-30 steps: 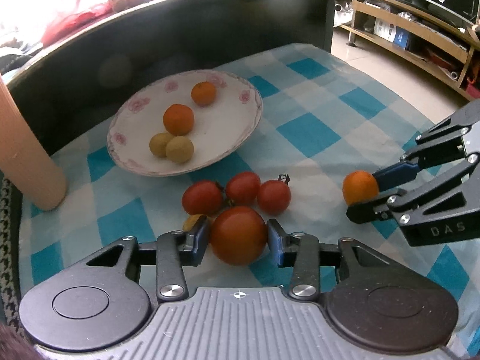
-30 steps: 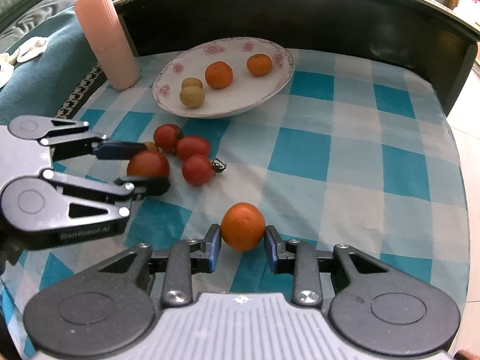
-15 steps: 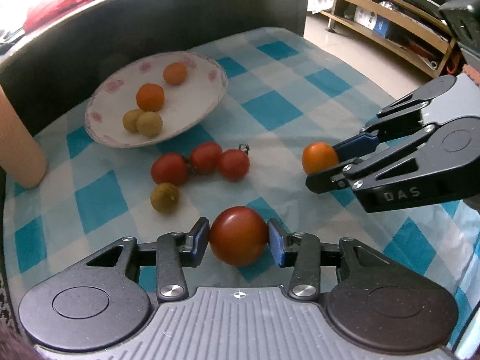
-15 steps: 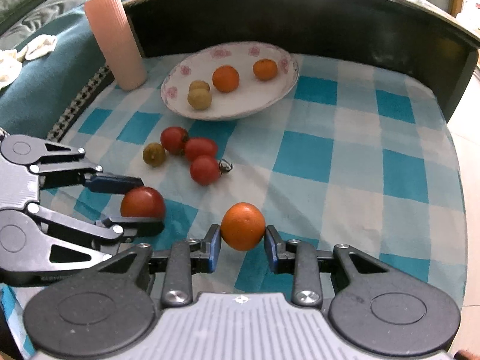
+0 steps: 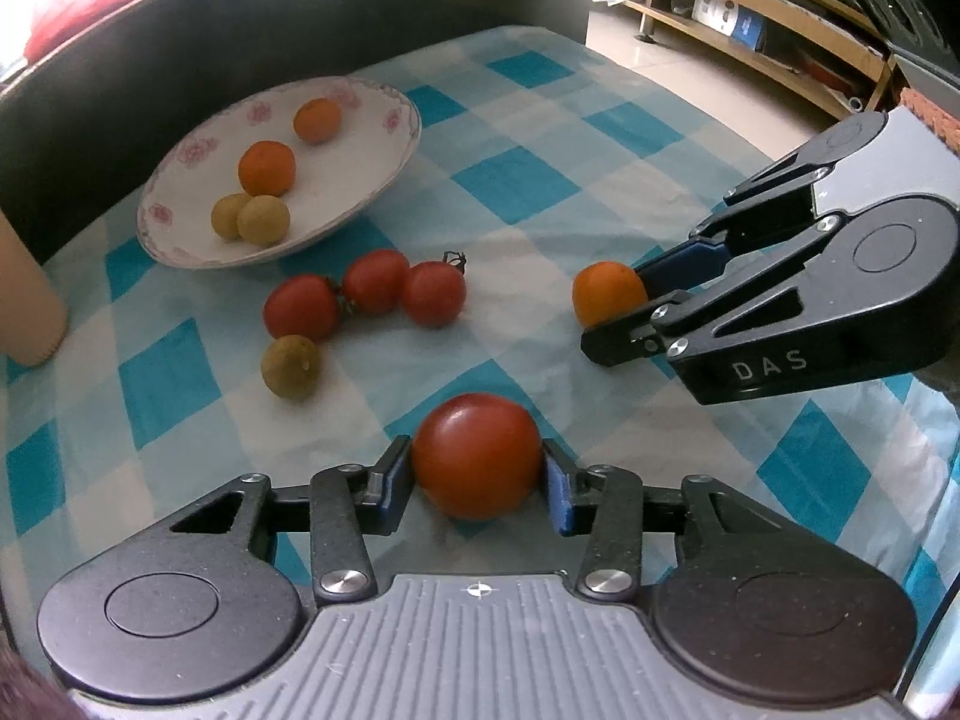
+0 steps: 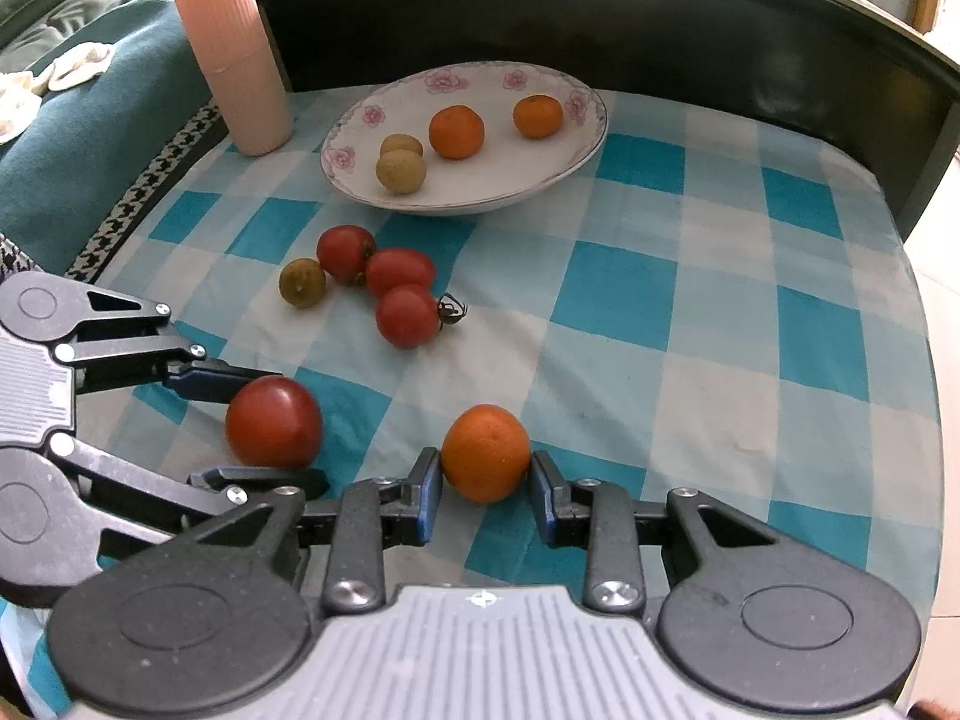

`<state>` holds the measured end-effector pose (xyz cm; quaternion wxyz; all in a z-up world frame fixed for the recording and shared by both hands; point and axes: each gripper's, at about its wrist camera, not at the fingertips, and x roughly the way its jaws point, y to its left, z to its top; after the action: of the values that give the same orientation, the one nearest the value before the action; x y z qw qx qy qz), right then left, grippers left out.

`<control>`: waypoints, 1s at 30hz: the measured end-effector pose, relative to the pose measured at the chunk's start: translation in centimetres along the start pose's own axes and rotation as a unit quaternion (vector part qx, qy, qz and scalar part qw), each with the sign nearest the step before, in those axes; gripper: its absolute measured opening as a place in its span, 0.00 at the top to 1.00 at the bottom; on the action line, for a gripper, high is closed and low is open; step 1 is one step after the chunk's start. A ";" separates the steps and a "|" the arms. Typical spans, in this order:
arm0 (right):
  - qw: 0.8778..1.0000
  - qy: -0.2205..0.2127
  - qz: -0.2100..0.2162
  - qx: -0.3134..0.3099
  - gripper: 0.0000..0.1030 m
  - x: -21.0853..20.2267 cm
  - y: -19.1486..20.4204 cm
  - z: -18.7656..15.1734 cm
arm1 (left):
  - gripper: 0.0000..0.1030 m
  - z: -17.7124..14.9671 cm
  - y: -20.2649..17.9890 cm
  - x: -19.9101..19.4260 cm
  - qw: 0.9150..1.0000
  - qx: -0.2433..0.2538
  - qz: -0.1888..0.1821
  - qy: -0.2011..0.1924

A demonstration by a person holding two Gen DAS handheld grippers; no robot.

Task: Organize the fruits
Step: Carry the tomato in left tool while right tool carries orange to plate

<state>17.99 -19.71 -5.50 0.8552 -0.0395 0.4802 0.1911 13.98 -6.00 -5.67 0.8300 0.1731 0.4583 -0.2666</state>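
Left tongs (image 5: 478,468) pinch a big tomato (image 5: 477,455) at lower centre; right tongs (image 6: 486,480) pinch an orange (image 6: 486,452). The flowered plate (image 6: 558,168), upper centre on the checked table (image 6: 690,312), holds four fruits.

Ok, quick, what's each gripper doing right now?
Left gripper: shut on the large tomato.
Right gripper: shut on the orange.
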 end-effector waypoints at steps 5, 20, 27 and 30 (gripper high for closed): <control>1.000 0.000 -0.005 -0.003 0.55 0.0 0.2 0.0 | 0.50 0.2 0.2 -0.1 1.000 -0.006 -0.002 -0.001; 1.000 -0.030 -0.001 -0.006 0.55 -1.3 1.3 1.9 | 0.50 2.1 1.8 -1.6 0.998 -0.040 0.019 -0.033; 0.999 -0.048 -0.007 0.002 0.55 -1.8 1.4 3.2 | 0.50 3.0 2.5 -2.3 0.997 -0.050 0.032 -0.049; 0.998 -0.054 -0.010 0.003 0.55 -2.0 1.5 3.7 | 0.50 3.3 2.8 -2.5 0.996 -0.052 0.037 -0.054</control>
<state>19.51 -17.94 -1.69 0.8820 -0.0308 0.4332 0.1831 16.72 -4.82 -1.71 0.8708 0.1317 0.4196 -0.2200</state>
